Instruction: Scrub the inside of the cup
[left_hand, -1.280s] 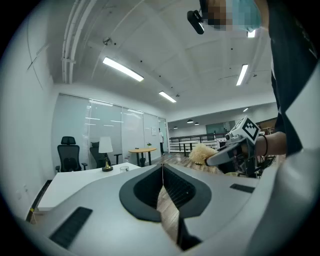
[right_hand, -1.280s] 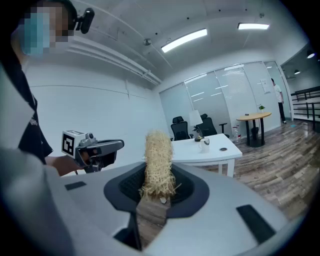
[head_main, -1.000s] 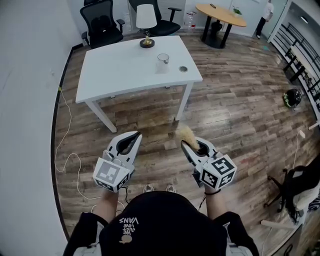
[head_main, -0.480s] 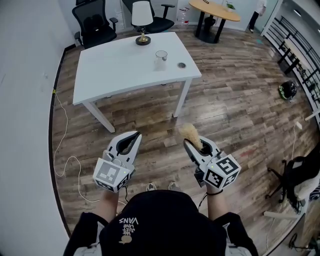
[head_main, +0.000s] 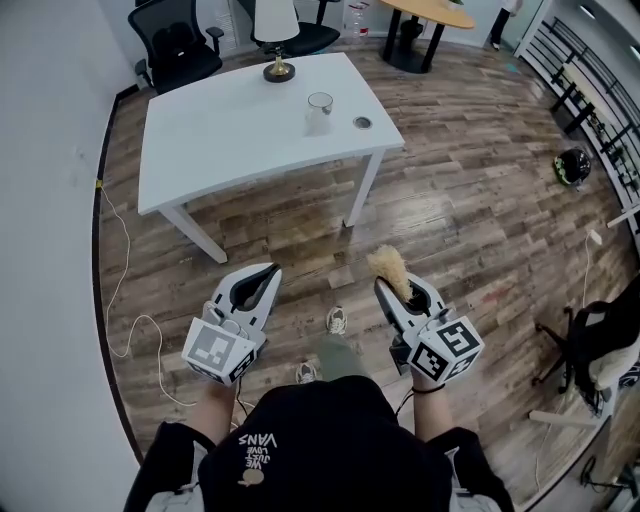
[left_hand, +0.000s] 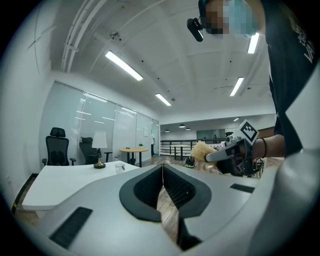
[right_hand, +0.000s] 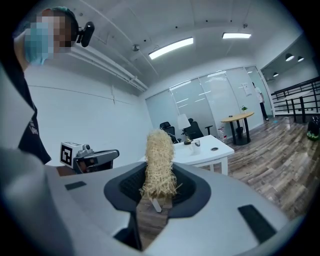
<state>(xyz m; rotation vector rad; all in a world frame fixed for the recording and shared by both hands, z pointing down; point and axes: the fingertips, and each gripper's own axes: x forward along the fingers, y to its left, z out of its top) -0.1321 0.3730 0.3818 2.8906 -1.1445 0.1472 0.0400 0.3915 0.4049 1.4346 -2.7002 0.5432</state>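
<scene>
Wood-plank floor (head_main: 470, 230). White table (head_main: 230, 130) well ahead, with the glass cup (head_main: 319, 112) upright near its right end and a lamp (head_main: 277, 30) at the far edge. Both grippers are held low before the body, pointing forward. Left gripper (head_main: 270, 272) jaws together, empty. Right gripper (head_main: 383, 286) clamped on a straw-coloured brush (head_main: 388, 265), bristles up.

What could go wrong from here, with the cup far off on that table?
The straw-coloured brush sits in the right hand-held gripper by its base only; it might slip while scrubbing. The glass cup stands free on the white table, so a push could tip it.
</scene>
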